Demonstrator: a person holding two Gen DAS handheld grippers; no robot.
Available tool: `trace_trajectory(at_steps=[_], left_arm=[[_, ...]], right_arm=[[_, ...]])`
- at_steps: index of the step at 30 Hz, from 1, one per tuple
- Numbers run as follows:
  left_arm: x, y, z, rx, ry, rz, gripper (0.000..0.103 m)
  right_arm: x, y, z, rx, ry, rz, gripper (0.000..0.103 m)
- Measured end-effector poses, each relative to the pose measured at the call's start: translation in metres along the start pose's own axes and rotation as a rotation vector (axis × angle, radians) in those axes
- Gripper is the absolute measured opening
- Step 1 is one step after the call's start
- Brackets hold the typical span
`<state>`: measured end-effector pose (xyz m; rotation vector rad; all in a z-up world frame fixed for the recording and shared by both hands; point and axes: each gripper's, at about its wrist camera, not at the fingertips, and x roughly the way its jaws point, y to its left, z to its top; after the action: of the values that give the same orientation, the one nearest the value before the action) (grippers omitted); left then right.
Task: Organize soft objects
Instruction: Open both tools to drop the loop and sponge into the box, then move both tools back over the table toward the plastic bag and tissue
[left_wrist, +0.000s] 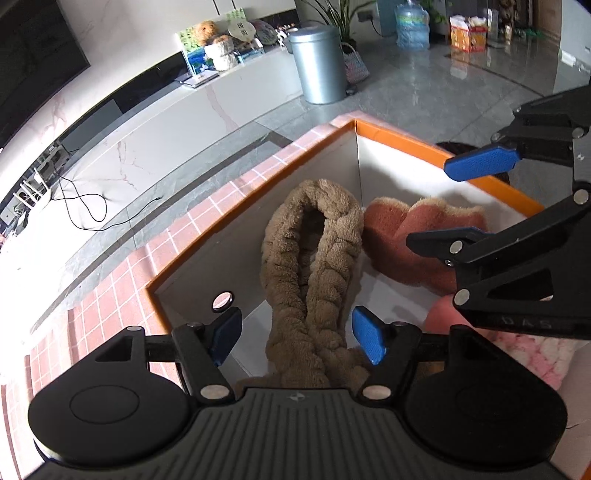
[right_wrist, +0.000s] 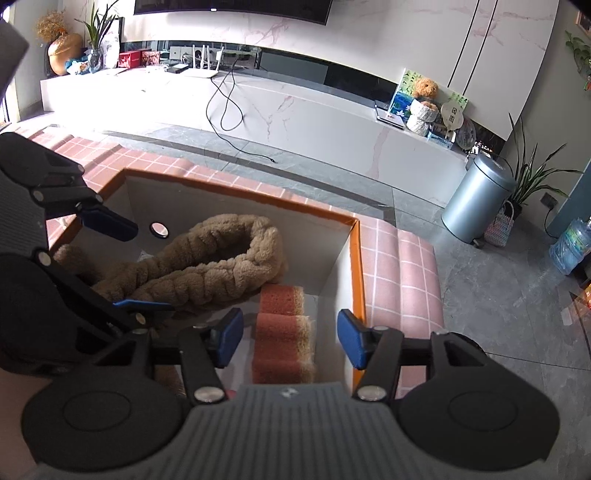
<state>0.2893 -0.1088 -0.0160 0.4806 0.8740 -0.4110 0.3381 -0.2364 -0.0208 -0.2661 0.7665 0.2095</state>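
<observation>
An orange-rimmed white box (left_wrist: 402, 142) (right_wrist: 236, 192) stands on a pink tiled cloth. Inside lies a brown braided plush loop (left_wrist: 314, 258) (right_wrist: 214, 262) beside a rust-coloured folded plush piece (left_wrist: 399, 236) (right_wrist: 282, 332). My left gripper (left_wrist: 295, 338) is open above the brown loop's lower end, its jaws either side of it without touching. My right gripper (right_wrist: 290, 338) is open over the rust piece. The right gripper also shows in the left wrist view (left_wrist: 447, 199), and the left gripper in the right wrist view (right_wrist: 140, 266). A pink-white fluffy item (left_wrist: 535, 354) lies at the box's near right.
The pink tiled cloth (left_wrist: 122, 295) (right_wrist: 402, 273) surrounds the box. A grey bin (left_wrist: 319, 64) (right_wrist: 476, 203) stands on the tiled floor. A low white cabinet (right_wrist: 295, 118) with a trailing black cable (right_wrist: 229, 110) runs along the wall.
</observation>
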Motion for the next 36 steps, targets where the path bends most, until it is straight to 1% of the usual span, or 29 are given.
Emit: trace_trajectory(at_steps=[3, 8, 9, 11, 16, 19, 23, 26, 29, 32, 34, 36], left_arm=[[-0.020, 0.002, -0.007, -0.020, -0.048, 0.025, 0.081], [-0.050, 0.005, -0.020, -0.050, -0.104, 0.034, 0.081], [-0.056, 0.005, -0.024, -0.061, -0.119, 0.036, 0.081], [-0.069, 0.003, -0.032, -0.098, -0.166, 0.041, 0.081], [-0.104, 0.005, -0.059, -0.208, -0.298, 0.006, 0.081], [-0.124, 0.004, -0.079, -0.286, -0.390, -0.004, 0.081], [-0.145, 0.002, -0.108, -0.359, -0.452, 0.009, 0.081], [-0.159, 0.007, -0.132, -0.422, -0.489, 0.035, 0.081], [-0.165, 0.006, -0.152, -0.452, -0.502, 0.101, 0.079], [-0.168, 0.004, -0.171, -0.493, -0.496, 0.148, 0.078], [-0.167, 0.004, -0.182, -0.518, -0.488, 0.162, 0.074], [-0.169, 0.004, -0.195, -0.522, -0.475, 0.186, 0.073]], right_arm=[[-0.013, 0.001, 0.000, 0.024, -0.016, -0.005, 0.067], [-0.039, 0.007, -0.005, 0.038, -0.034, -0.020, 0.069], [-0.046, 0.008, -0.006, 0.043, -0.041, -0.024, 0.072], [-0.063, 0.012, -0.010, 0.056, -0.069, -0.034, 0.076], [-0.103, 0.027, -0.021, 0.098, -0.136, -0.051, 0.078], [-0.122, 0.041, -0.030, 0.147, -0.174, -0.065, 0.080], [-0.143, 0.065, -0.046, 0.208, -0.244, -0.068, 0.080], [-0.150, 0.087, -0.061, 0.265, -0.258, -0.068, 0.080], [-0.156, 0.110, -0.073, 0.274, -0.276, -0.064, 0.080], [-0.164, 0.133, -0.088, 0.283, -0.329, -0.084, 0.080], [-0.167, 0.150, -0.094, 0.266, -0.330, -0.091, 0.080], [-0.168, 0.164, -0.098, 0.228, -0.326, -0.092, 0.080]])
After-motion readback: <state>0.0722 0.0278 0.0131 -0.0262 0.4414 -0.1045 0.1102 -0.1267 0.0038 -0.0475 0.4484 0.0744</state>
